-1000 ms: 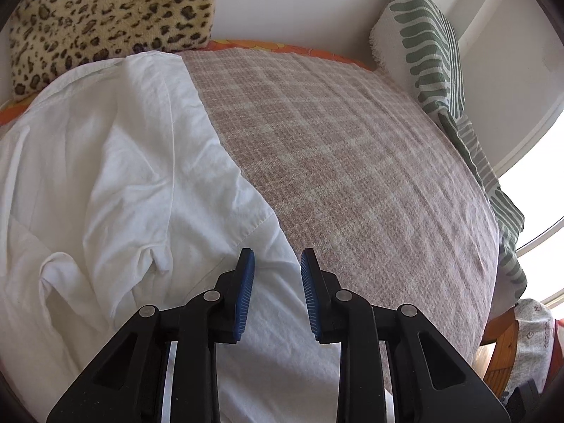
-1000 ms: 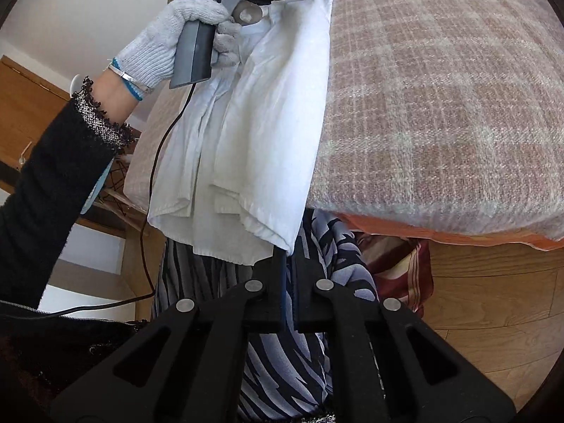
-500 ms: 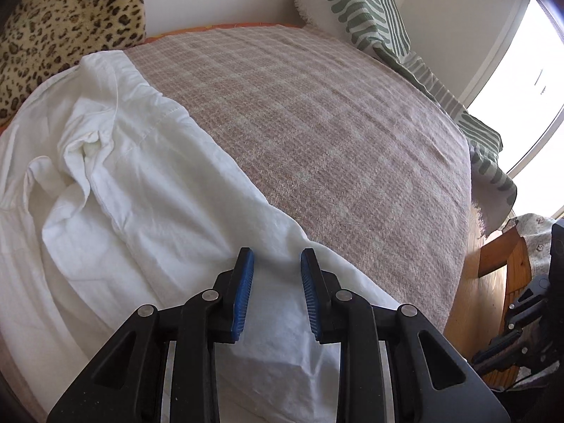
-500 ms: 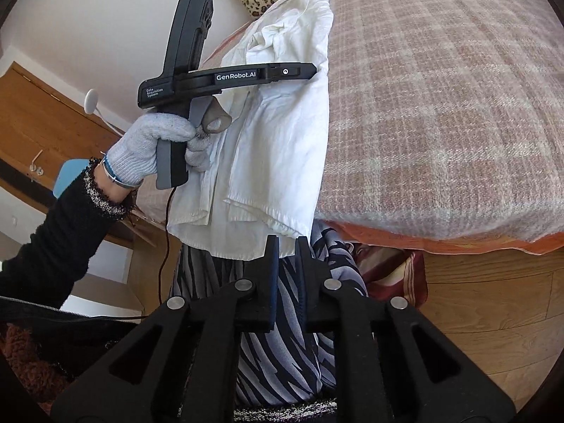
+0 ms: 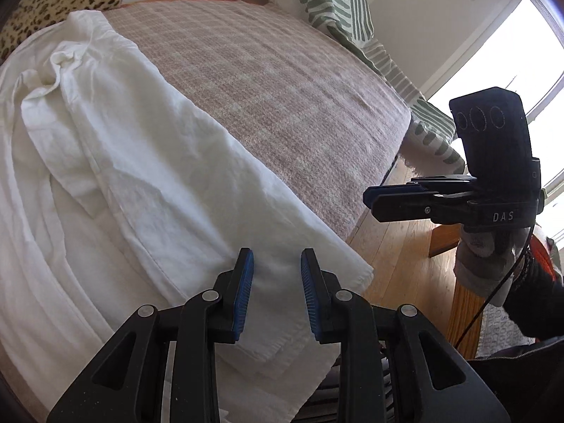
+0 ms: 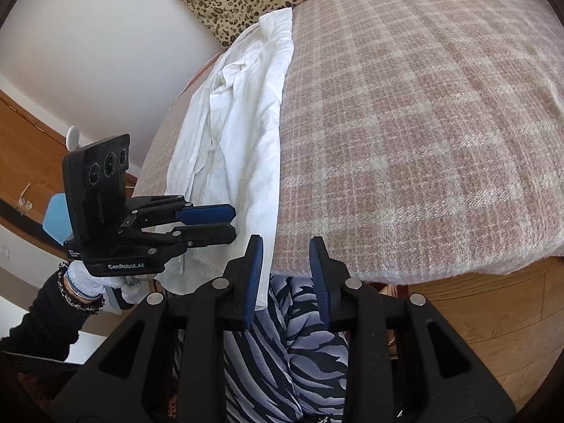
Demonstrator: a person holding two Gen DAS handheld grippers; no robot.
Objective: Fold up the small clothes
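Right gripper [image 6: 286, 282] jaws just spread; hem released, nothing pinched between them. Left gripper [image 5: 276, 294] jaws parted, empty, poised above the shirt [image 5: 148, 190]. Shirt seen laid lengthwise along the bed [image 6: 423, 123] edge, hem hanging over. Long fold judged laid down; crosswise fold likely next.

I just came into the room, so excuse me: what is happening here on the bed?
A person holding a gripper in each hand is folding a white shirt that lies along the edge of a checked blanket. The right gripper has just been opening, with nothing between its pads. The left gripper hovers open above the shirt's near end.
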